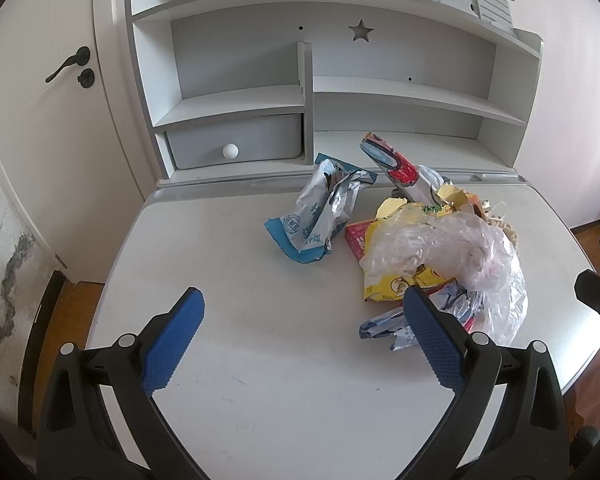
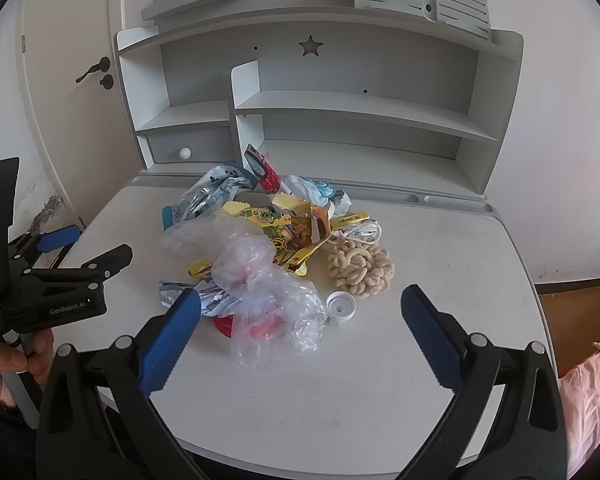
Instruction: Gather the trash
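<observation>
A heap of trash lies on the white desk [image 1: 240,360]: a crumpled clear plastic bag [image 1: 452,252], yellow snack wrappers [image 1: 396,284], a red box [image 1: 356,236] and a blue-and-silver wrapper [image 1: 320,212] set apart to the left. In the right wrist view the clear bag [image 2: 260,280] lies in front, with a white cap [image 2: 341,307], a beige knotted rope piece [image 2: 360,268] and yellow wrappers [image 2: 284,236] around it. My left gripper [image 1: 304,300] is open and empty, just left of the heap. My right gripper [image 2: 300,304] is open and empty, above the heap's near edge.
A grey-white hutch [image 1: 312,92] with shelves and a small drawer [image 1: 236,144] stands at the desk's back. A door [image 1: 40,100] is to the left. The left gripper's body [image 2: 60,280] shows at the left of the right wrist view.
</observation>
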Action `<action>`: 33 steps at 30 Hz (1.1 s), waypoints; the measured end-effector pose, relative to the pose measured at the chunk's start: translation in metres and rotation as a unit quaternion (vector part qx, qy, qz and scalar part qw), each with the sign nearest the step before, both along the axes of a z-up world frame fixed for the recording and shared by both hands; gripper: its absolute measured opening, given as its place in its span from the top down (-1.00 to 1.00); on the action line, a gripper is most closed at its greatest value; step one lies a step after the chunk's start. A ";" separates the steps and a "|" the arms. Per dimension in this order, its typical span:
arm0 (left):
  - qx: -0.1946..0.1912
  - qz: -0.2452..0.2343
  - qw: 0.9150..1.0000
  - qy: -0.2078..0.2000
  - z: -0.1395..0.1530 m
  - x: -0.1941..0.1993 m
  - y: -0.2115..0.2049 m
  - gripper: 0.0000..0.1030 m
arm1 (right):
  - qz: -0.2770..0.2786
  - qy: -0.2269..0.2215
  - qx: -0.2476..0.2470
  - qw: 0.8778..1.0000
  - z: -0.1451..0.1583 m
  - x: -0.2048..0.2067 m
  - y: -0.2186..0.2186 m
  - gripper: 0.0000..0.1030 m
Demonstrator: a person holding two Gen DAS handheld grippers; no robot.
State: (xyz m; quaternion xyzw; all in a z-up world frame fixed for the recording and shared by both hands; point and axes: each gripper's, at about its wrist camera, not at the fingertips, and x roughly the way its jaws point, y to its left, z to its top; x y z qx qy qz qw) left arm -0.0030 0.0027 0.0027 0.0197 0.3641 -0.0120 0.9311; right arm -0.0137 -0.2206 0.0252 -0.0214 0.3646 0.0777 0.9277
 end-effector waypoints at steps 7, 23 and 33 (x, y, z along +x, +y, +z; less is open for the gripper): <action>0.000 0.001 1.000 -0.001 -0.001 0.000 -0.001 -0.88 | 0.002 0.001 0.000 1.000 0.001 0.000 0.001 -0.88; -0.014 -0.031 0.999 0.021 -0.004 0.014 0.006 -0.88 | 0.018 0.009 -0.003 1.000 -0.003 0.006 0.003 -0.88; -0.016 -0.087 0.994 0.067 -0.011 0.110 0.009 -0.88 | 0.056 0.036 -0.003 0.998 -0.021 0.026 0.015 -0.88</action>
